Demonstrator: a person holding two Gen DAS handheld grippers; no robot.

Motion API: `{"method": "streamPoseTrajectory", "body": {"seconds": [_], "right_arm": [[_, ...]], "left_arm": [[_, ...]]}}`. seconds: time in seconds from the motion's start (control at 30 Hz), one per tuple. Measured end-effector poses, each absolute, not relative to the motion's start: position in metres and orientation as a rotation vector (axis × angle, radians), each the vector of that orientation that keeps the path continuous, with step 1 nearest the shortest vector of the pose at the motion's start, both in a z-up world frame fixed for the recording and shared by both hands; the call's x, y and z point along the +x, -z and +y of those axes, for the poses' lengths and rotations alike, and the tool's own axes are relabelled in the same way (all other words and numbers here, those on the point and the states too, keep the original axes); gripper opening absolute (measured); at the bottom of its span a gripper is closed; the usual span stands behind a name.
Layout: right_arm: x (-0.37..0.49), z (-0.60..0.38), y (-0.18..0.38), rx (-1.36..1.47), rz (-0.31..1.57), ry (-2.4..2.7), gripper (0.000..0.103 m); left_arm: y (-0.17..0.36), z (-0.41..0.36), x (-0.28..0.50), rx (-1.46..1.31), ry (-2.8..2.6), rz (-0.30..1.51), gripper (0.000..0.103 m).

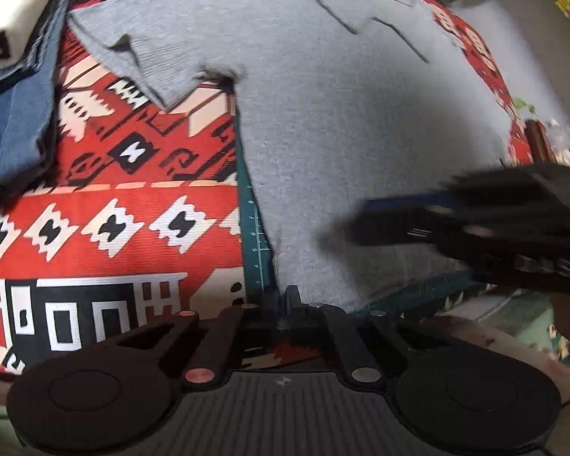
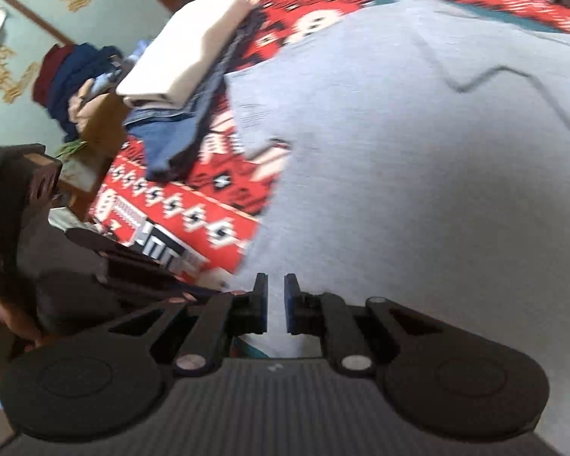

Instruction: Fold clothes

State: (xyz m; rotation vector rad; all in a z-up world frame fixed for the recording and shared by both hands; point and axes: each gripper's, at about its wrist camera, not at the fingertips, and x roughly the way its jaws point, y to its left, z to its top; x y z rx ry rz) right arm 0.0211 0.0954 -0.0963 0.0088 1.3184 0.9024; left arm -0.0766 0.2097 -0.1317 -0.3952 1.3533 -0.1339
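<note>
Nearest in the left wrist view, the left gripper (image 1: 292, 296) sits at the bottom corner of the grey T-shirt (image 1: 342, 121), its fingers clenched right at the hem; whether they actually pinch cloth cannot be told, since the tips hide the contact. Just beside that corner a strip of green cutting mat (image 1: 255, 243) shows under the shirt's edge.

In the right wrist view the right gripper (image 2: 274, 306) hovers over the near hem with a narrow gap between its blue-padded fingers (image 2: 292, 309) and nothing caught in them, so it is close to clenched yet empty. The motion blur suggests it is travelling across the shirt.

Farther out, the shirt lies spread flat, one short sleeve (image 1: 133, 57) stretched to the side, over a red patterned cloth (image 1: 114, 190) covering the worktop. Beyond the sleeve rest folded blue jeans (image 1: 15, 121) with a folded cream garment (image 2: 186, 49) on top.

The step in hand looks like securing both bottom corners before the first fold. The next move probably calls for the right gripper to open, settle on the opposite hem corner and pinch it, so both corners can lift together.
</note>
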Motion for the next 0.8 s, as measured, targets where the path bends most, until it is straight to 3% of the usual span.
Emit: {"method": "streamPoseTrajectory", "body": {"seconds": [0.2, 0.4, 0.8], "right_arm": [[0.017, 0.132, 0.120, -0.053, 1.370, -0.941, 0.009], [0.001, 0.130, 0.135, -0.052, 1.435, -0.940, 0.009], [-0.001, 0.126, 0.144, 0.028, 1.485, -0.902, 0.005]], "left_arm": [[0.128, 0.209, -0.084, -0.332, 0.186, 1.347, 0.004], [0.131, 0.226, -0.087, -0.428, 0.147, 1.355, 0.010], [0.136, 0.252, -0.067, -0.641, 0.077, 1.286, 0.010]]}}
